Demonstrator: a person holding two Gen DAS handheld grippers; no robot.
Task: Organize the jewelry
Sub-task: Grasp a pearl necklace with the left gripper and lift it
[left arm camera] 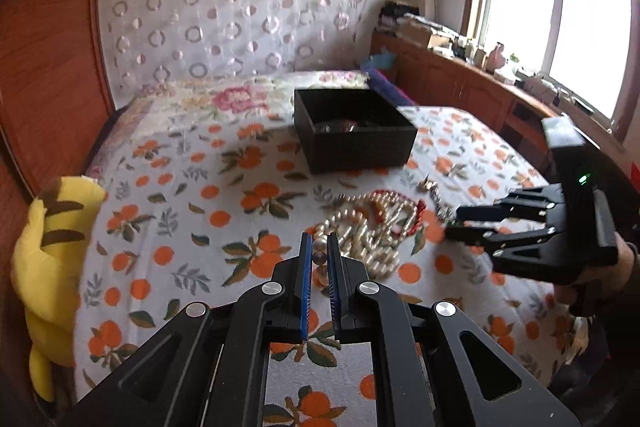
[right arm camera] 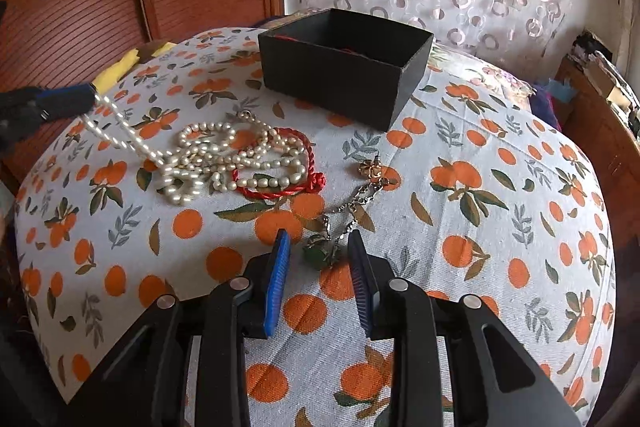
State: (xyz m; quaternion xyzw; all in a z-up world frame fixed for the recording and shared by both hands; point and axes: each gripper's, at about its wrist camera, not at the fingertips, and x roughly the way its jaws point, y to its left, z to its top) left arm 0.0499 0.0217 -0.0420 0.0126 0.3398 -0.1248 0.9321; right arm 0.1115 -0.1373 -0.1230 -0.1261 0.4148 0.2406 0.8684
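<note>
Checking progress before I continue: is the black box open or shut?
Open: the black box shows no lid, its dark inside visible, with something red within.

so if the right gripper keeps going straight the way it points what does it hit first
Most likely the green pendant of the chain necklace, which lies on the bedspread between the open jaws of the right gripper. Depth is unclear; the pads seem not to press it.

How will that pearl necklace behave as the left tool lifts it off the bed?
Probably floppy: the pearl necklace already droops in a strand from the left tool. It may snag, since its loops overlap the red cord bracelet. The round beads look slippery.
</note>
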